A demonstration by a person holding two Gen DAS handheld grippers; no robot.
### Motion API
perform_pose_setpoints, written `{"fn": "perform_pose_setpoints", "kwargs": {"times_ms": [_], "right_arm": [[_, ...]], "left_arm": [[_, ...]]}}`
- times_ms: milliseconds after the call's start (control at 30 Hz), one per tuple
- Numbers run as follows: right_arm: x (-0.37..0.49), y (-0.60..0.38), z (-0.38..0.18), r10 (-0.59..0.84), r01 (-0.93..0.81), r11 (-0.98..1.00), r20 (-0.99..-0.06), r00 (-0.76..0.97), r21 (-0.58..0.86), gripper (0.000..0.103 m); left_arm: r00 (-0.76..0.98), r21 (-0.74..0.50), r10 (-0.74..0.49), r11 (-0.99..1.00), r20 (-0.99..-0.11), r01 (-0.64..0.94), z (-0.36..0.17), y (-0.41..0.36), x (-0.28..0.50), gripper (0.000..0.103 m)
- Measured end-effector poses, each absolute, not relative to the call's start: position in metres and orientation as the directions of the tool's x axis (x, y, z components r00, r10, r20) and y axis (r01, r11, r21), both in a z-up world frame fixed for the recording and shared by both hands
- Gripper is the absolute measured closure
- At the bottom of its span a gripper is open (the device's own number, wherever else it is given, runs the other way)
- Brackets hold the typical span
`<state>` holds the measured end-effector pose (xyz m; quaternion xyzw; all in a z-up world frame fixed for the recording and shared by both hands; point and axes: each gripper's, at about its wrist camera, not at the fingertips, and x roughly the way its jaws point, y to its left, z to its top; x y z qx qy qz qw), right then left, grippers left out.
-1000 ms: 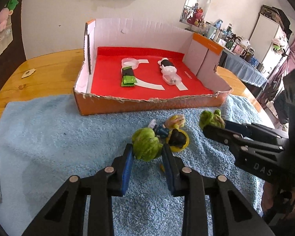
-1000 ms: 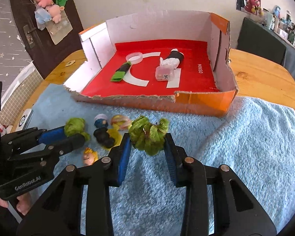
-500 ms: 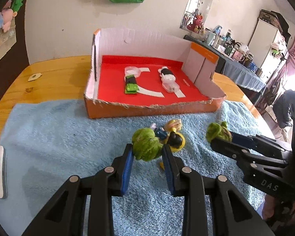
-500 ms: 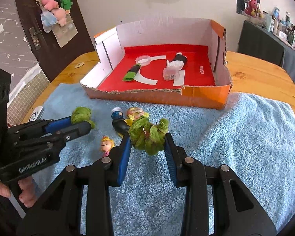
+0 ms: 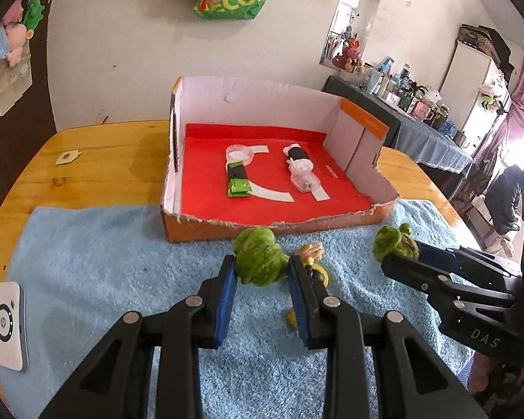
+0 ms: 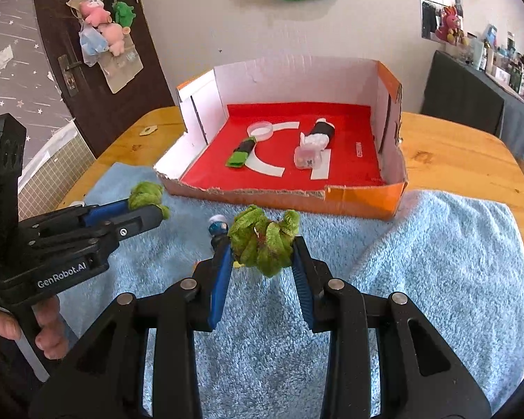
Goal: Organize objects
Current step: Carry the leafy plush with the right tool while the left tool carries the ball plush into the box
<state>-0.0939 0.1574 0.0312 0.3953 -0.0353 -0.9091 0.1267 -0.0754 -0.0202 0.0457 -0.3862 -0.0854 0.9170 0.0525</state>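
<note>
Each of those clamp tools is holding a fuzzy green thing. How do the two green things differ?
The left gripper's green toy looks smooth and rounded; the right gripper's green toy looks ruffled, with leafy folds and a reddish patch. The left one is plain green throughout. Both are pinched between blue-padded fingers above the blue towel.

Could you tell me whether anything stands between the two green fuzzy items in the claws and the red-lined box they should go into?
Only the box's torn front wall lies ahead, and it is low. The left claw and right claw each hold a green fuzzy item above the blue towel. Nothing else visible blocks the way.
</note>
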Motion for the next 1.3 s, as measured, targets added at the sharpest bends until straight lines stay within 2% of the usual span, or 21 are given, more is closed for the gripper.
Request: {"fn": "perform_pose_setpoints", "kwargs": {"times_ms": [1300], "right_arm": [[-0.166, 0.173, 0.050, -0.262, 0.195, -0.965, -0.710, -0.653, 0.177, 0.071]], "left_arm": [[-0.688, -0.203, 0.182, -0.978, -0.703, -0.051, 0.065, -0.017, -0.157, 0.072]]}}
